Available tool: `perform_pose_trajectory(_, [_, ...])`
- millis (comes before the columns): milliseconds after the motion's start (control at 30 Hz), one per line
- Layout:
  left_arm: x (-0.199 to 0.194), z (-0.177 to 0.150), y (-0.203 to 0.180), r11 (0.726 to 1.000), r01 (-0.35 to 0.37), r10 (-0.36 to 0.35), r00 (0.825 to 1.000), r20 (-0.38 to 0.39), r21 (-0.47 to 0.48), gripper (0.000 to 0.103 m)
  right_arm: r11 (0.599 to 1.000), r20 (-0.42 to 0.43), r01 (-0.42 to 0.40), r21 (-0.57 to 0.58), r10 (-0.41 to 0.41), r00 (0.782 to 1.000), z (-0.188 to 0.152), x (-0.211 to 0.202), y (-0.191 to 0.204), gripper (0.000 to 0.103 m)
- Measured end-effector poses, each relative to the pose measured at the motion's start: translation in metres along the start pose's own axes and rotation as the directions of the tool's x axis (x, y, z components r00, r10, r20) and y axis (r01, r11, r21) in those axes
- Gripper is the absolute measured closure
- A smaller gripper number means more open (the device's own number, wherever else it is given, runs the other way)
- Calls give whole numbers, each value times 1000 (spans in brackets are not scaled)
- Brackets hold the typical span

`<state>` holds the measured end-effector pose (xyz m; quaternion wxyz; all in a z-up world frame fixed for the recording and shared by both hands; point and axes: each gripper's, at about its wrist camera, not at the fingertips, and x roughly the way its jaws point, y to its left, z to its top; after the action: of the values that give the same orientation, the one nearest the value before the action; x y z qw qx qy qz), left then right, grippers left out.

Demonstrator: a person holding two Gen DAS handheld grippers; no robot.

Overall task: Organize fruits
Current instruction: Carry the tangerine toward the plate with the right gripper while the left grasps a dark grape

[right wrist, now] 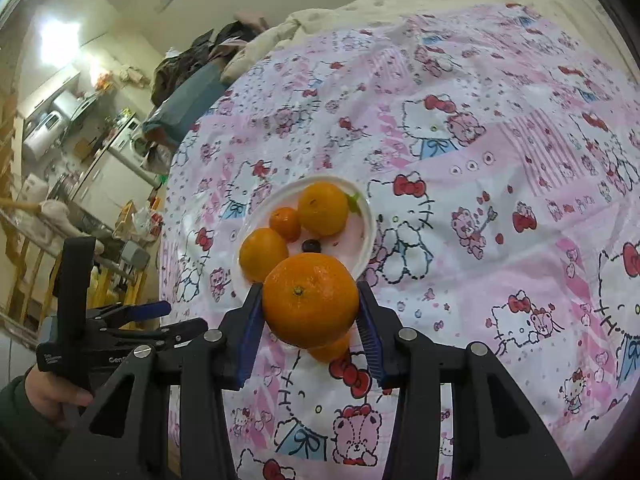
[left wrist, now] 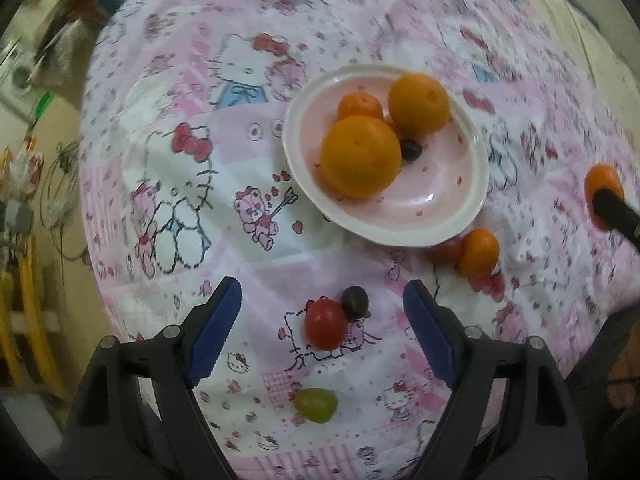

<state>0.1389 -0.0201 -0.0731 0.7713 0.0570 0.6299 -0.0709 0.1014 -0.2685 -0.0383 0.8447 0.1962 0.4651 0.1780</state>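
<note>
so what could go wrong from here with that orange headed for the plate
The plate already holds three oranges, so the orange clamped in the right gripper could knock one rolling off the shallow rim. The open left gripper brackets both a cherry tomato and a dark grape; closing might pinch both.

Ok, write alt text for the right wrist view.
The right hand-held gripper is shut on a large orange held above a pink Hello Kitty tablecloth. Just beyond it sits a plate with three more oranges and a small dark fruit; the left hand-held gripper shows at the lower left.
</note>
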Motion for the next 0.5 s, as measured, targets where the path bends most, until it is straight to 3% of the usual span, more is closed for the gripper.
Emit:
perform_pose_trajectory(100, [15,9,-6,997,30,-24,996,-87,77,25,999,-12,8,36,-7,1000,3,5,-8,57])
perform_pose_trajectory(200, [29,16,-15,986,12,11,991,-136,165,26,999,-15,19,49,-18,1000,6,9,-12,57])
perform_pose_trajectory(267, [42,18,-20,978,7,30,984,-176,207,33,999,-14,23,46,-22,1000,6,10,-11,57])
perform_pose_trajectory(333, [52,17,-25,972,17,34,976,-216,233,46,999,-16,28,43,-27,1000,7,11,-11,57])
perform_pose_trajectory(500, [68,13,-44,951,29,50,968,-247,309,56,998,-30,40,49,-39,999,7,14,-15,57])
